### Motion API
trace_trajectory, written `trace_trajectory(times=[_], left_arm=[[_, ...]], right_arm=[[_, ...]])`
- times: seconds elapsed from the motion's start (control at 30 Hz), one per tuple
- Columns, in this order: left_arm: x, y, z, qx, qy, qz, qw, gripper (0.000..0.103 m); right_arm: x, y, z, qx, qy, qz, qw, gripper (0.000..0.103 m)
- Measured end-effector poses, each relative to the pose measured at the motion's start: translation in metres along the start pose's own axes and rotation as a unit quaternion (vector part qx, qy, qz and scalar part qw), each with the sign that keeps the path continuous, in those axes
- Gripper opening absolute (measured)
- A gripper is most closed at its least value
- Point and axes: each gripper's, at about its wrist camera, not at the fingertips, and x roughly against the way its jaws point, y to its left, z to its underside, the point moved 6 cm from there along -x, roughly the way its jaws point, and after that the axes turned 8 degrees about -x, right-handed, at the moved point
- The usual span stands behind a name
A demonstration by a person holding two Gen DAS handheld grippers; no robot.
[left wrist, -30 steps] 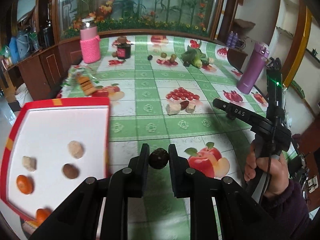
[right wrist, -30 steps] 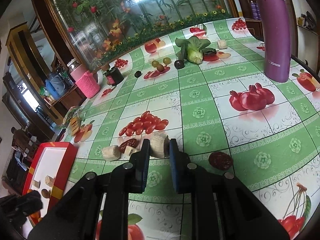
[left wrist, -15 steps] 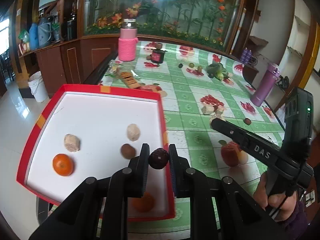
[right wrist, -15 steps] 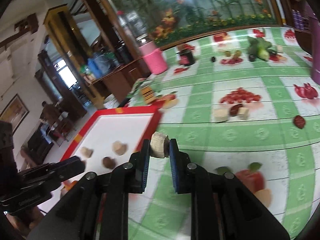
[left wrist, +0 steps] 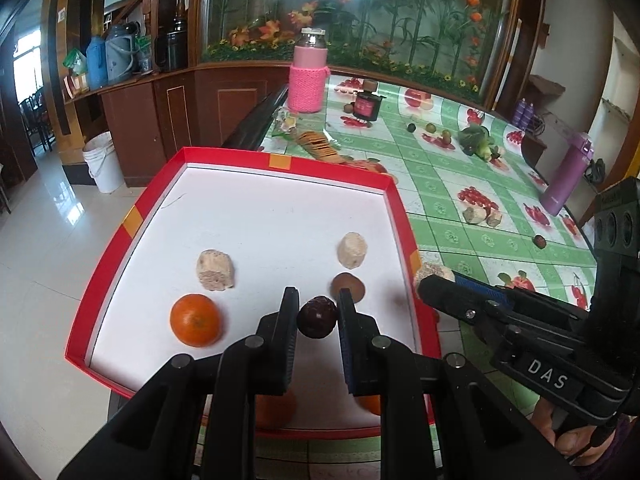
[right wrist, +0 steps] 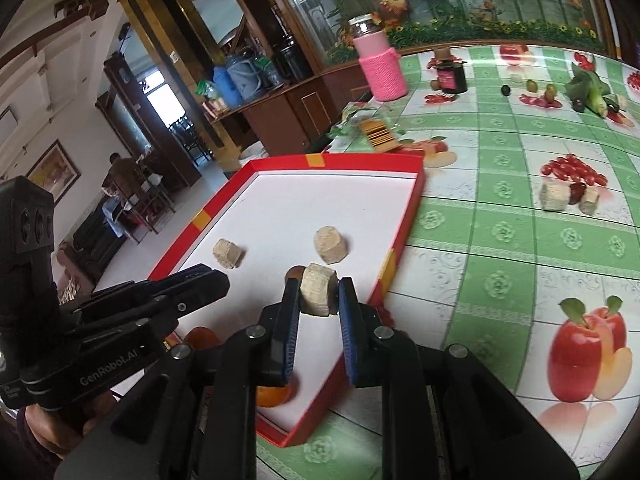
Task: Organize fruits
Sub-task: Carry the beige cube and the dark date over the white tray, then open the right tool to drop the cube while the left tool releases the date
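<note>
While I hover over the red tray [left wrist: 140,208], my left gripper [left wrist: 318,314] pinches a dark fruit [left wrist: 317,317] between its fingertips; at 3 o'clock, my right gripper [right wrist: 319,296] clamps a beige chunk [right wrist: 316,294].

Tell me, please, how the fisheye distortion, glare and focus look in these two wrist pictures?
Left wrist view: straight lines bow, such as the red tray rim; daylight glares off the floor at left; the dark fruit looks sharp. Right wrist view: the tablecloth grid curves strongly; the doorway blows out white; the beige chunk stays in focus.

In the red tray [left wrist: 136,216]: three oranges [left wrist: 195,320], two beige chunks [left wrist: 215,270], one brown fruit [left wrist: 347,287]. Out on the worktop [right wrist: 500,240]: two more chunks [right wrist: 554,197].
</note>
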Motion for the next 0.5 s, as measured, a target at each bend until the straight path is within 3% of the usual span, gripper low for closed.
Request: trace_trajectory(times=[0.5], left_arm=[[-0.02,0.016,0.012,-0.006,0.03,-0.01,0.9995,0.018]], right_arm=[[-0.033,0.013,0.023,0.027,0.052,0.028,0.998,0.022]])
